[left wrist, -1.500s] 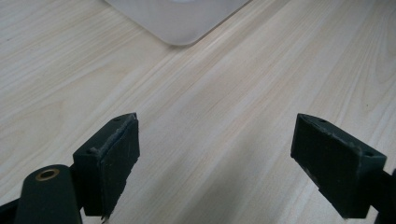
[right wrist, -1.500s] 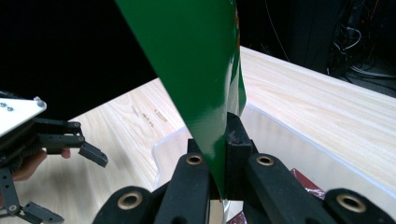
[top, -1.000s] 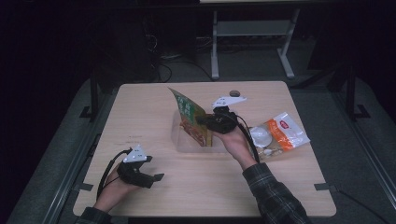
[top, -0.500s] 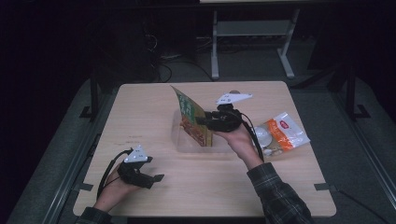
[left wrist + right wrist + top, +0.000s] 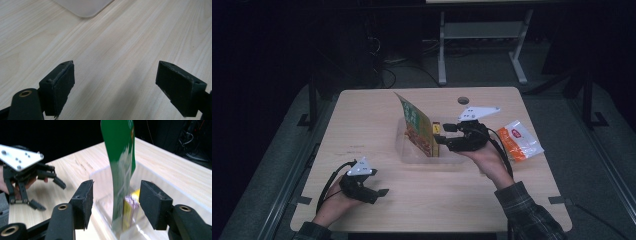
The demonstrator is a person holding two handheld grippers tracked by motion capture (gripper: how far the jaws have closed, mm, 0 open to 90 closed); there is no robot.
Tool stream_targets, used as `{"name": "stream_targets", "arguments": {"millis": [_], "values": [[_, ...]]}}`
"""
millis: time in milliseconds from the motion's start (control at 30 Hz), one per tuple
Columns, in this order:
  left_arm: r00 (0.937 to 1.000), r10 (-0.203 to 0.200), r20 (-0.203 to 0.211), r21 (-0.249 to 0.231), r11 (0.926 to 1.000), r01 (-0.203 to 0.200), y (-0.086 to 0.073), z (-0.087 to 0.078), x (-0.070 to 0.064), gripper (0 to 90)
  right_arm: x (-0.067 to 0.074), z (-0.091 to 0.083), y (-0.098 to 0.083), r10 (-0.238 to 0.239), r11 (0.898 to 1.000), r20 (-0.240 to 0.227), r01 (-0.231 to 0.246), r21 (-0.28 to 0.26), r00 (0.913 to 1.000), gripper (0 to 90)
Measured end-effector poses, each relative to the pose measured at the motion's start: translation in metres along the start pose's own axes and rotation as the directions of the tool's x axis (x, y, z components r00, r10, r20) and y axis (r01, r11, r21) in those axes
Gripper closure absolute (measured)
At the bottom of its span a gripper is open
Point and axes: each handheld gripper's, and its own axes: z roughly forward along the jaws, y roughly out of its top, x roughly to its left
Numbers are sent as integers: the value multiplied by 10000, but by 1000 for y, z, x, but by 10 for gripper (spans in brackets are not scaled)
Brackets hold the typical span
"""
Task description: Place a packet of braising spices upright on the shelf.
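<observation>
A green snack bag (image 5: pixel 417 127) stands on edge in a clear plastic container (image 5: pixel 447 159) at the table's middle, with a small yellow box (image 5: pixel 436 128) beside it. My right gripper (image 5: pixel 441 134) sits just right of the bag, pointing at it. Its jaws have just been opening and stand open. In the right gripper view the bag (image 5: pixel 121 157) and the box (image 5: pixel 131 207) lie beyond the right gripper (image 5: pixel 117 192), untouched by its pads. My left gripper (image 5: pixel 378 182) rests open on the table at the front left; nothing lies between the jaws of the left gripper (image 5: pixel 115 82).
An orange and white packet (image 5: pixel 521 142) lies on the table right of my right hand. A corner of the container (image 5: pixel 82 7) shows ahead of the left gripper. The left gripper (image 5: pixel 51 196) shows far off in the right gripper view. Dark floor surrounds the table.
The right gripper has opened, let go of the green bag and drawn back to the right. The bag stays standing in the container. The left hand has not moved.
</observation>
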Motion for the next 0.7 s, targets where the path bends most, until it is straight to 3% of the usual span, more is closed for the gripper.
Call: {"name": "stream_targets", "arguments": {"millis": [300, 700], "values": [[10000, 10, 53, 18, 10000, -10, 0, 1, -1, 153, 4, -22, -32, -23, 9999, 63, 22, 159, 10000, 412], [10000, 62, 38, 143, 9999, -62, 1, 2, -3, 154, 3, -39, -93, 155, 9885, 392, -212, 1500, 9991, 366]]}}
